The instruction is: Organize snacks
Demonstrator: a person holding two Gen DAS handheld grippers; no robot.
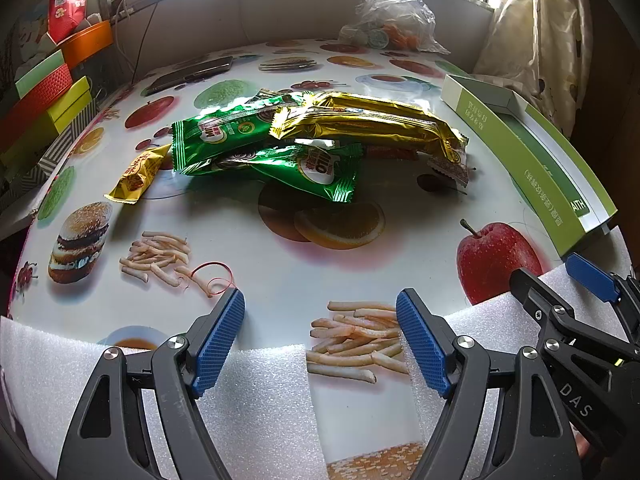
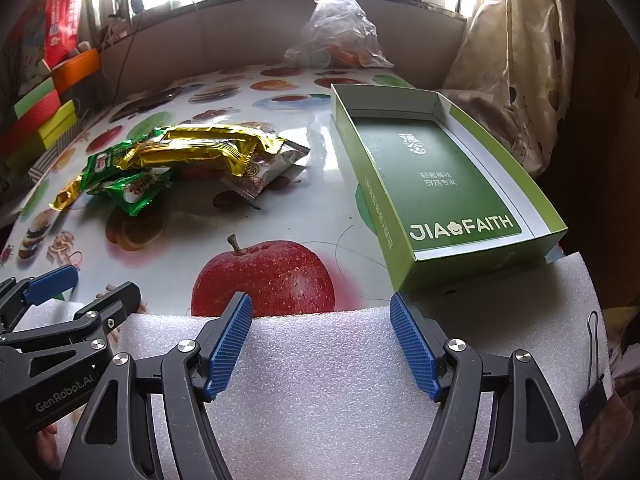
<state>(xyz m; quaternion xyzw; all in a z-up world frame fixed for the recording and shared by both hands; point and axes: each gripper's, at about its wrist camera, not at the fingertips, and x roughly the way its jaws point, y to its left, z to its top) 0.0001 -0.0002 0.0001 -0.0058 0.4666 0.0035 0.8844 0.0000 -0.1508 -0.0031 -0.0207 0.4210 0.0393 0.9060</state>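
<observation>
A heap of snack packets lies mid-table: gold wrappers [image 1: 368, 124] [image 2: 196, 150] on top, green ones [image 1: 296, 168] [image 2: 132, 188] beneath, a small yellow packet [image 1: 138, 174] at the left and a white-brown packet [image 2: 268, 168] at the right. To the right of the heap sits an open green box [image 1: 520, 152] [image 2: 436, 184] with nothing in it. My left gripper [image 1: 320, 336] hovers open at the near table edge, well short of the heap. The right gripper [image 2: 322, 340] is open too, over the white foam, near the box's front corner. Each gripper shows at the edge of the other's view.
White foam sheet [image 2: 320, 392] covers the near edge. A crumpled plastic bag [image 1: 394, 16] sits at the far side, a dark phone [image 1: 192, 74] at far left, stacked coloured boxes [image 1: 44, 96] along the left. A red rubber band [image 1: 210, 278] lies on the fruit-print tablecloth.
</observation>
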